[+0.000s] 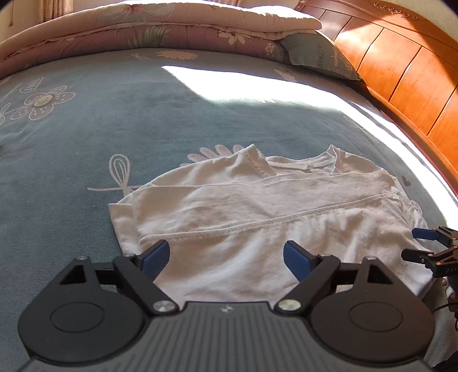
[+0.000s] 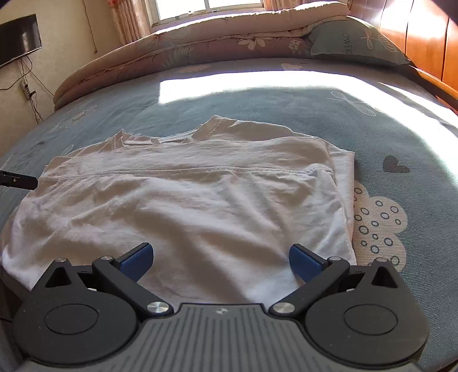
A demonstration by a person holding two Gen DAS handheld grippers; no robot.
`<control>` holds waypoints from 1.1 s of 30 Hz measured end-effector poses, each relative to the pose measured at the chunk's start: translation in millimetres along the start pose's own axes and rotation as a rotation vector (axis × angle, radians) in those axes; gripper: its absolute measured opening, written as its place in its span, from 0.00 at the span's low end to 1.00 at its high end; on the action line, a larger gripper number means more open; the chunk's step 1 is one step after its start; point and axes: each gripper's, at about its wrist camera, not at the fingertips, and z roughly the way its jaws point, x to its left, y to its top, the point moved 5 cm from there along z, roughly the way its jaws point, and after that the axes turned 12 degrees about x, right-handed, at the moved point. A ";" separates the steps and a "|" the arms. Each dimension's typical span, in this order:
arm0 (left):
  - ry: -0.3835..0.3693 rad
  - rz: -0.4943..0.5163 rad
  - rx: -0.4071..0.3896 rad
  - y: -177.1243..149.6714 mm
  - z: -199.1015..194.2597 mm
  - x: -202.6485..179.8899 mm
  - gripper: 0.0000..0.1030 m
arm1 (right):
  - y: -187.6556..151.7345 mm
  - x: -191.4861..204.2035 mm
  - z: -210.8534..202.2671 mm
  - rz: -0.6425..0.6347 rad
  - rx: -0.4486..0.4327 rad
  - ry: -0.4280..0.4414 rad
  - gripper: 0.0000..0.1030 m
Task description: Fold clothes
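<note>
White cotton T-shirt (image 2: 183,200) lies part-folded mid-frame on the blue patterned bed (image 2: 386,128), its hem doubled back toward the collar. Left tongs (image 1: 226,254) and right tongs (image 2: 220,257) are spread, empty. More folding likely remains.

A home bedroom; wide bed under a blue-grey flower-print sheet (image 2: 257,108); folded floral quilt (image 2: 200,43) along the far edge; pillow (image 2: 352,43) against an orange wooden headboard (image 1: 400,71); curtained sunny window (image 2: 206,8); wall-mounted television (image 2: 17,37) with dangling cables.
</note>
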 end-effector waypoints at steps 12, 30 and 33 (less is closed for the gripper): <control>0.062 -0.143 -0.038 24.0 21.4 32.4 0.87 | -2.6 11.0 5.9 -0.093 0.022 -0.100 1.00; -0.049 -0.010 -0.006 43.8 54.2 -21.5 0.89 | -5.0 13.9 7.1 -0.093 -0.009 -0.130 1.00; -0.033 -0.065 -0.032 53.5 66.6 -7.8 0.90 | -5.3 13.9 7.0 -0.094 -0.010 -0.131 1.00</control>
